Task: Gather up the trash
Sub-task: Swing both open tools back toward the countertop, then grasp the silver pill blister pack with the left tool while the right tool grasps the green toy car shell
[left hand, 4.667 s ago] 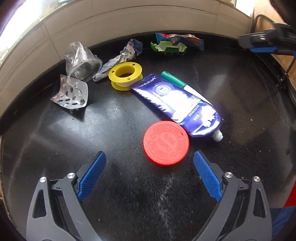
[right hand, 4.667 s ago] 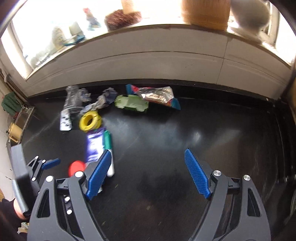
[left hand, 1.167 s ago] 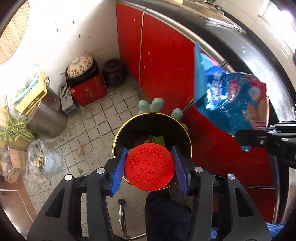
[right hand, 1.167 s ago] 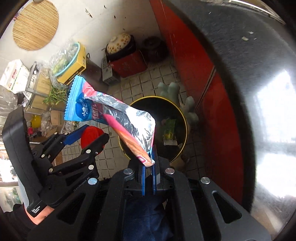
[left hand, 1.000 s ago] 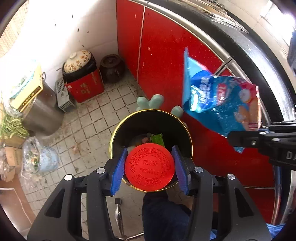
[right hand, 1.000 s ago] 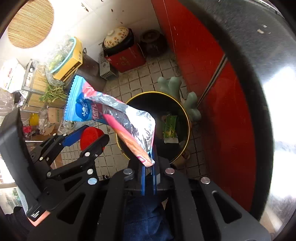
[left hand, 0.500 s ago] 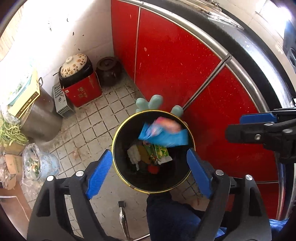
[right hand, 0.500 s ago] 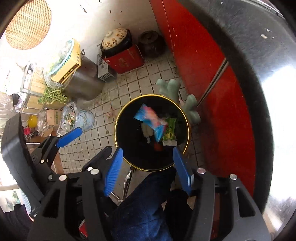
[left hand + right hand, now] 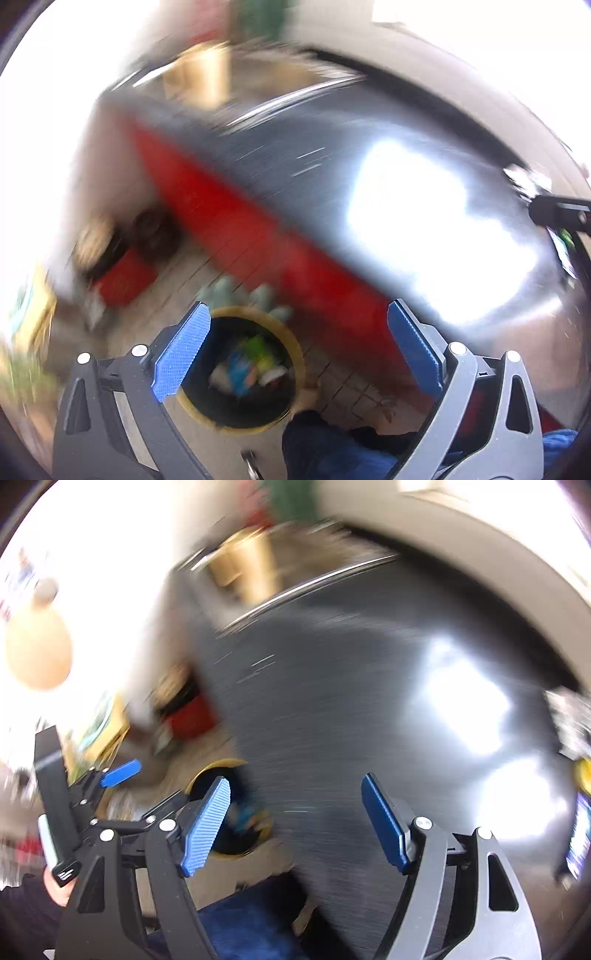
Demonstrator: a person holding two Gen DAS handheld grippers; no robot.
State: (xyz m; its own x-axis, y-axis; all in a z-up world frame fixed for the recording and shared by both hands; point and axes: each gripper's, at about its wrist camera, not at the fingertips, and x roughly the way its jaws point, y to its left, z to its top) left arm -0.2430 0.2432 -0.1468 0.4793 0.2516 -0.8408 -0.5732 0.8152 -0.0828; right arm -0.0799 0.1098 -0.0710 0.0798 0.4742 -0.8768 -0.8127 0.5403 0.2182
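Observation:
Both views are blurred by motion. My left gripper (image 9: 299, 350) is open and empty above the black trash bin with a yellow rim (image 9: 295, 350), which holds blurred blue and green wrappers (image 9: 247, 363). My right gripper (image 9: 295, 819) is open and empty over the edge of the dark counter (image 9: 351, 701). The bin (image 9: 214, 768) shows partly behind its left finger. The left gripper (image 9: 118, 770) shows at the left of the right wrist view. Blurred trash lies at the counter's far right: a yellow item (image 9: 583, 775) and a blue tube (image 9: 578, 834).
Red cabinet fronts (image 9: 258, 236) run below the counter (image 9: 406, 166). A red box with a pot (image 9: 118, 273) stands on the tiled floor by the wall. The person's blue trouser leg (image 9: 332, 443) is at the bottom. The right gripper's tip (image 9: 557, 214) shows at the right edge.
Both grippers let go of the red lid and the blue snack wrapper into the bin and stay open. Both views now swing up from the bin toward the counter.

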